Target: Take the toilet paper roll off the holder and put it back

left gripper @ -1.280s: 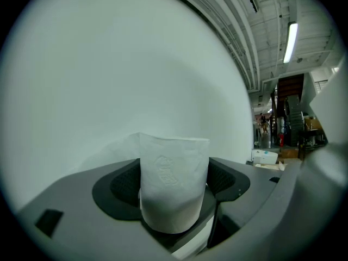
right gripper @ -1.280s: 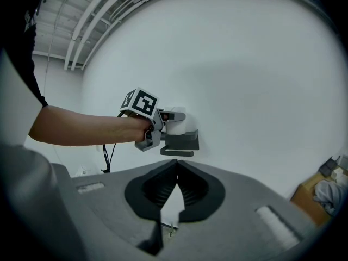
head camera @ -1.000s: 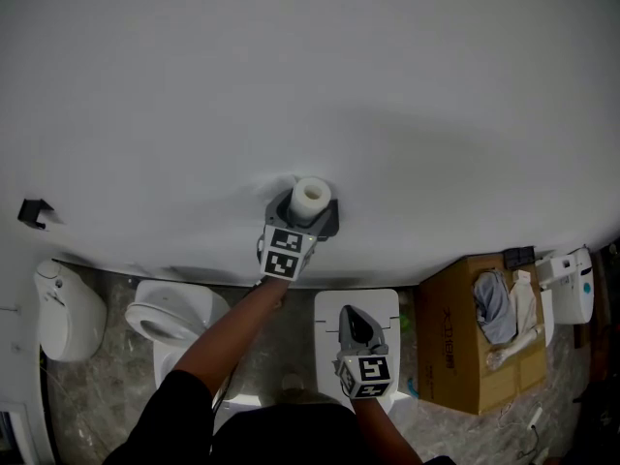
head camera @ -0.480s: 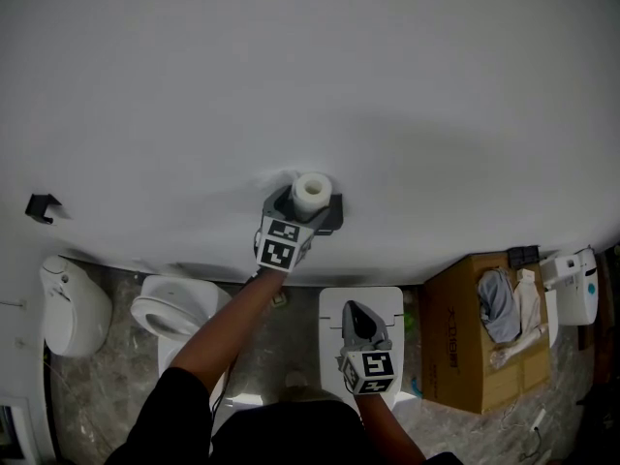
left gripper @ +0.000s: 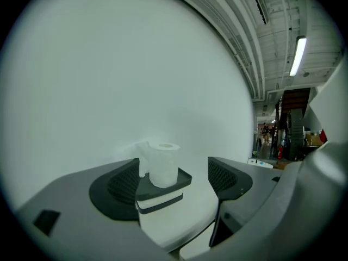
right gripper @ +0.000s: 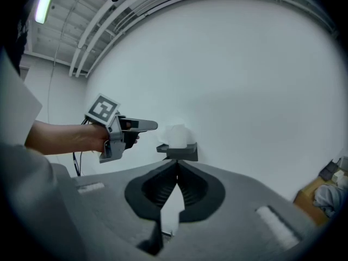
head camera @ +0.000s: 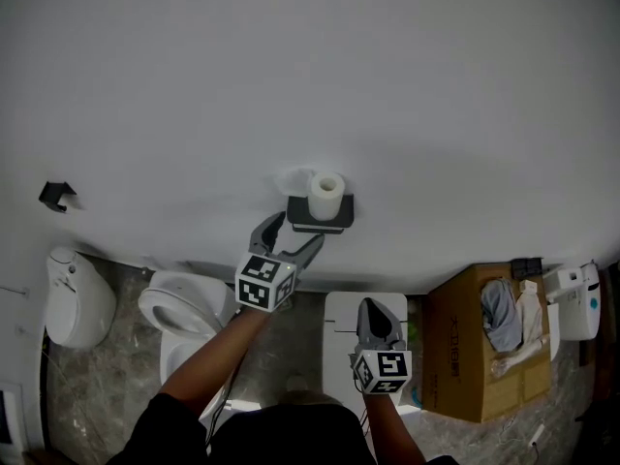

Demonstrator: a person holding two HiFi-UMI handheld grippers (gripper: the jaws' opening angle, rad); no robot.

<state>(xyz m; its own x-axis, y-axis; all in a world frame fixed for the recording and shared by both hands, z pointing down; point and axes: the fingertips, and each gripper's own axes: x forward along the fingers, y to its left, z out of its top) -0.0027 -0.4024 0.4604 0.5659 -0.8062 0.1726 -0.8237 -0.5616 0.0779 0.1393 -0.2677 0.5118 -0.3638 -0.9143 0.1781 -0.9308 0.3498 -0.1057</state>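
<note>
Your left tongs (head camera: pixel 294 232) have just sprung wide, nothing between them, at 7 o'clock from the roll (head camera: pixel 326 194), which stands on its holder (head camera: pixel 337 219), so it looks delivered; right tongs (head camera: pixel 373 310) pressed together, idle at 5 o'clock

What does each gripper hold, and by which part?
Nothing. The left gripper, jaws just opened and empty, is clear of the toilet paper roll on the holder; the right gripper is shut, empty.

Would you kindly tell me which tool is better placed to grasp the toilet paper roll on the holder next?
Left, I would say. The left tool is close to the holder; its jaws have just been opening, stand wide and empty, and face the toilet paper roll. The right tool is shut and farther back.
</note>
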